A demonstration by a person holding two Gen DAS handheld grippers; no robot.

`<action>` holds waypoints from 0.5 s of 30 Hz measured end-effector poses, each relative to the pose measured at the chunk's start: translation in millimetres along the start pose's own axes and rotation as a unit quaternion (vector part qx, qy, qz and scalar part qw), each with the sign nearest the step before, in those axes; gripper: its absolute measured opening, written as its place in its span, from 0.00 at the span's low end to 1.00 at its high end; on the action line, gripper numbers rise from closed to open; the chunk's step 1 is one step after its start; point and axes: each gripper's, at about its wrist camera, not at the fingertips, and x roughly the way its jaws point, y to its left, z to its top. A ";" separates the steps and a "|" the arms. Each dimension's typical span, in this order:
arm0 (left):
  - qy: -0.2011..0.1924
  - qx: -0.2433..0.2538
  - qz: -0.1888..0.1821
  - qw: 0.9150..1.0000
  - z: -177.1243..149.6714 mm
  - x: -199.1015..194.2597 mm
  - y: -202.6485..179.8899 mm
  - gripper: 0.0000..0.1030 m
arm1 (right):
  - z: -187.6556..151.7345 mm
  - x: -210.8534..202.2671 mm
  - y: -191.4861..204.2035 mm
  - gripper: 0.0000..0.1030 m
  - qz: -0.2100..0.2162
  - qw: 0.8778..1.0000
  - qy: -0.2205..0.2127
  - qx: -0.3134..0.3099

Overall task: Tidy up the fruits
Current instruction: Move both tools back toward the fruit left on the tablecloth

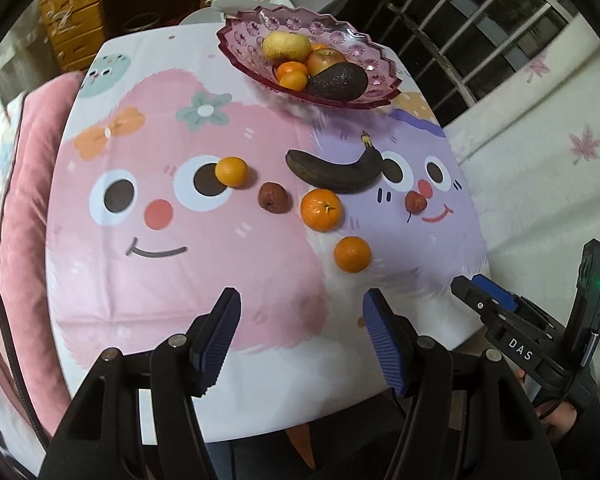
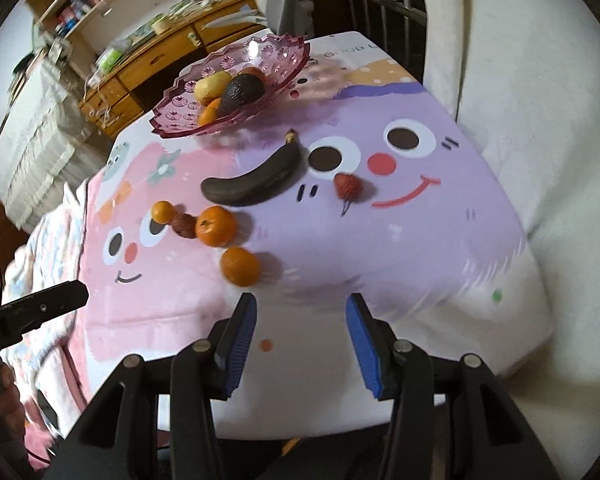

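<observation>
Loose fruit, incl. a dark banana point(image 1: 334, 174) and oranges point(image 1: 321, 209), lies mid-table, near the pink bowl point(image 1: 236, 46). I see my left gripper point(image 1: 300, 336) & right gripper point(image 2: 302, 334) angled down, jaws spread, empty. Bowl's rear fruit partly hidden.

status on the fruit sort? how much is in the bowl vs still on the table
Partly done. The pink scalloped plastic bowl already holds a yellow pear-like fruit, an apple, a dark avocado and small oranges. In hand: nothing; left gripper and right gripper both hang open, empty. Left on the cartoon tablecloth: blackened banana, three oranges, two small wrinkled red fruits.
</observation>
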 end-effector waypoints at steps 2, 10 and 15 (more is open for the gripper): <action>-0.001 -0.018 0.008 1.000 -0.6 6.8 -5.7 0.61 | 11.5 5.7 -9.1 0.46 0.002 1.000 0.007 -0.022; 0.001 -0.086 0.027 0.996 3.1 38.5 -25.8 0.66 | 47.0 26.6 -28.4 0.46 0.013 0.994 0.023 -0.111; 0.008 -0.122 0.028 0.992 4.1 59.7 -33.2 0.66 | 63.0 41.6 -33.6 0.46 0.022 0.985 0.030 -0.167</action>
